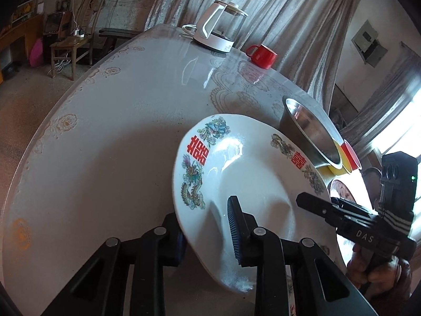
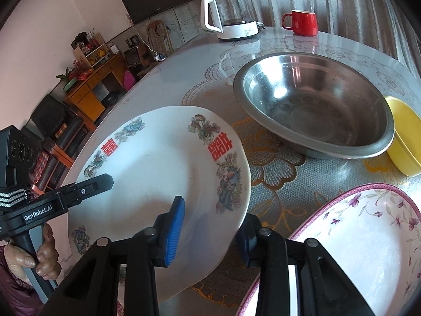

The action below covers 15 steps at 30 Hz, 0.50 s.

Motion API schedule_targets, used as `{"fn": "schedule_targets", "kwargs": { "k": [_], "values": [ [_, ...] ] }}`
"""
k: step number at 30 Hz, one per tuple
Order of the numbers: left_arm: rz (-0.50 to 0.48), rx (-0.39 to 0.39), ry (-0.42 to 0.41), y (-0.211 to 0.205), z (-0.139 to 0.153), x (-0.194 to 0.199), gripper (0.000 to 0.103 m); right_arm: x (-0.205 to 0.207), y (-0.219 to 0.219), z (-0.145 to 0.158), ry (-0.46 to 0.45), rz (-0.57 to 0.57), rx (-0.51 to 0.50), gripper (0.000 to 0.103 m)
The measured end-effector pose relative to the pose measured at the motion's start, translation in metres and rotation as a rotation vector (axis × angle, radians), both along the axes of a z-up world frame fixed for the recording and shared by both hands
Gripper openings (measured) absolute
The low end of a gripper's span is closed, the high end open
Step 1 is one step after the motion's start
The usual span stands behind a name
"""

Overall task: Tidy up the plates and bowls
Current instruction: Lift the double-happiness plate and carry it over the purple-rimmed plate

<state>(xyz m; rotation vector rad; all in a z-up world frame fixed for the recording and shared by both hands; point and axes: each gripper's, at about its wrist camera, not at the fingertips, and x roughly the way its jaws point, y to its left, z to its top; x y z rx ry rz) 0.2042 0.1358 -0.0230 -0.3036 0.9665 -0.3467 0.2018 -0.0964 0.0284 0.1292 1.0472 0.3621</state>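
- While both of our grippers clamp it from opposite edges, the white round plate with red double-happiness characters and dragon-and-phoenix prints [image 1: 252, 173] hangs tilted above the glass-covered round table with a lace-patterned cloth [image 1: 110, 137].
- Our left gripper [image 1: 208, 226] is closed on the plate's near rim in the left wrist view: one ribbed pad lies on the upper face, the other finger sits under the rim.
- Our right gripper [image 2: 208, 231] bites the opposite rim in the same way, its blue ribbed pad [image 2: 173, 231] pressed on the plate's face and the other finger below the edge.
- From the left wrist camera we see the right gripper's black body reaching in from the right, held by our right hand [image 1: 379, 268].
- From the right wrist camera we see our left hand [image 2: 39, 255] wrapped around the left gripper's handle at the lower left.
- Beyond the plate stands a large stainless-steel bowl with a dimpled bottom [image 2: 313, 102], upright on the table.
- Just beside the steel bowl's right side sits a yellow plastic bowl [image 2: 405, 137]; whether they touch we cannot tell.
- At the lower right lies a white oval plate with a purple rim and small purple flowers [image 2: 368, 242], flat on the table, apart from the held plate.
- At the far edge of the table stand a white electric kettle with a glass jug [image 2: 231, 13] and, near it, a red mug [image 2: 302, 22].
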Motion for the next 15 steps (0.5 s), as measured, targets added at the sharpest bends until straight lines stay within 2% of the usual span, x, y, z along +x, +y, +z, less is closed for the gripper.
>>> {"fn": "schedule_targets", "kwargs": {
  "k": [6, 11, 15],
  "values": [
    [-0.036, -0.002, -0.001, 0.000, -0.003, -0.006, 0.025, -0.003, -0.012, 0.002, 0.029, 0.000, 0.070, 0.035],
    [0.010, -0.014, -0.003, 0.006, -0.003, 0.008, 0.029, -0.002, -0.003, 0.000, 0.016, 0.013, 0.027, 0.035],
    [0.038, -0.033, -0.005, 0.005, -0.003, 0.014, 0.037, -0.002, 0.003, -0.002, 0.002, 0.028, -0.004, 0.035]
  ]
}}
